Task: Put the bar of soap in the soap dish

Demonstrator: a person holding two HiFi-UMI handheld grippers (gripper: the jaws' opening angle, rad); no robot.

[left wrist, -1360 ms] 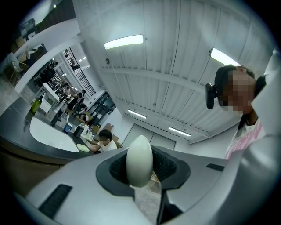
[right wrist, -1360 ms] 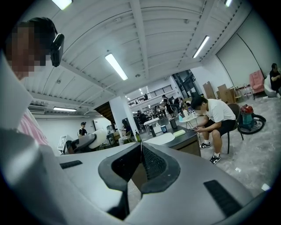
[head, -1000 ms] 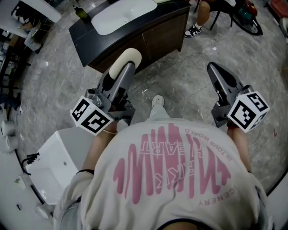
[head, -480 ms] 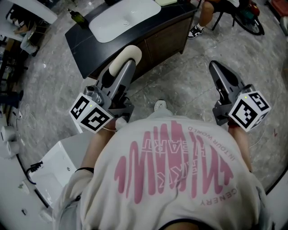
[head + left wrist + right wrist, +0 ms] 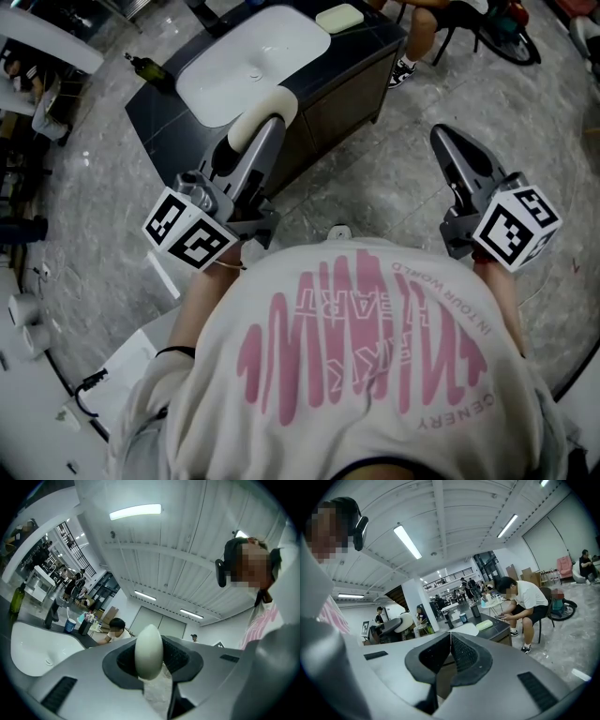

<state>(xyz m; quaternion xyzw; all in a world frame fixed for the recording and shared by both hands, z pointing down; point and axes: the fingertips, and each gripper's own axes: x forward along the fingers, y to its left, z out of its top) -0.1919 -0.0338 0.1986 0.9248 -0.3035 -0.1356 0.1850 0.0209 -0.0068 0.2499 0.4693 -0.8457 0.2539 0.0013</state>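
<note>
left gripper [image 5: 268, 126]: clamped on bar of soap [image 5: 149, 649] | right gripper [image 5: 450, 646]: pressed together, empty | risk: slick soap may be squeezed out before soap dish [image 5: 339, 17], top centre, is reached

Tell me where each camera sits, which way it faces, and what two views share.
Head view: on the person's head, looking steeply down at their shirt, the left tool, the right tool and the sink counter.
Left gripper view: on the left tool, looking along jaws shut on the bar of soap; shirt at right.
Right gripper view: on the right tool, looking along closed, empty jaws; shirt at left.
Shared: head and right gripper views show the soap dish.
</note>
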